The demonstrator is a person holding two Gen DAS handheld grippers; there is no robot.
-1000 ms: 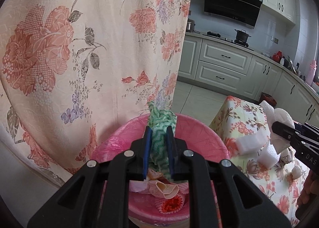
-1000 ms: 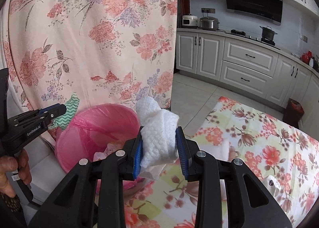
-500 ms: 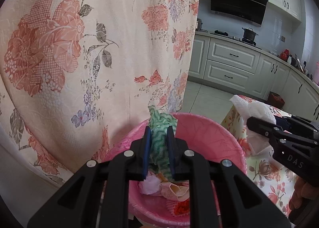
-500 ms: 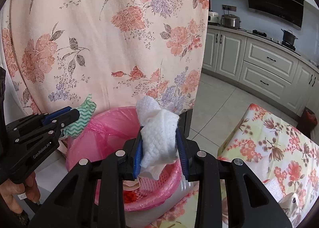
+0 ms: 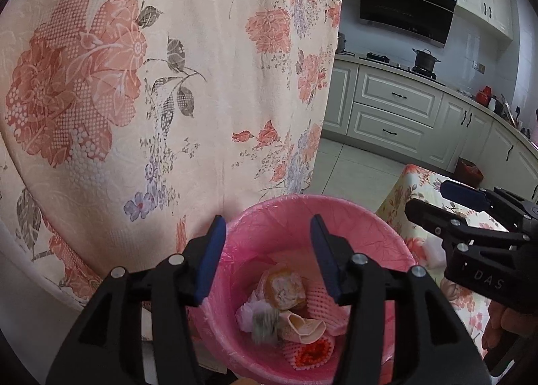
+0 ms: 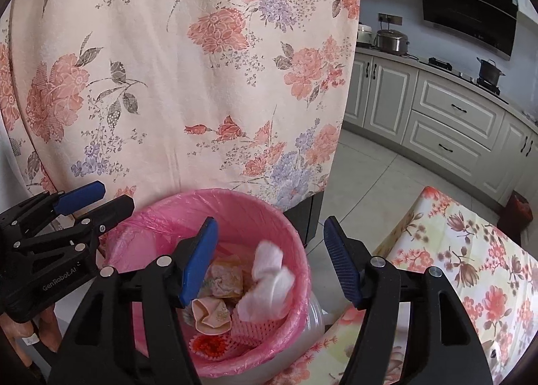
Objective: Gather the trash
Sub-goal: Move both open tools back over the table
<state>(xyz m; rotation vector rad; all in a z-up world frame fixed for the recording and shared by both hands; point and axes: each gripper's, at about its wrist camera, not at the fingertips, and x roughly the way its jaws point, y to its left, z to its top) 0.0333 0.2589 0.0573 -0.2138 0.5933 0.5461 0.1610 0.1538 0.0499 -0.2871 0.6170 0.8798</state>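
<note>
Both grippers hung over round pink-lined plastic bin (image 6: 208, 216). L gripper (image 5: 265, 253) jaws opening, empty. R gripper (image 6: 269, 257) jaws opening; white crumpled tissue wad (image 6: 269, 284) loose between them, w/ trash at 6 o'clock.

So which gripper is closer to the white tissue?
Right. The right gripper is opening directly above the white tissue dropping into the pink bin; the left gripper opens off by the rim.

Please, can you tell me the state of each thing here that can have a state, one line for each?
Left claw: jaws opening, nothing between them.
Right claw: jaws opening, nothing gripped.
White tissue: loose, blurred, inside the bin.
Pink bin: lined with a pink bag, partly filled with trash.
Cabinet drawers: closed.
Black pot: on the stove, lid on.
</note>
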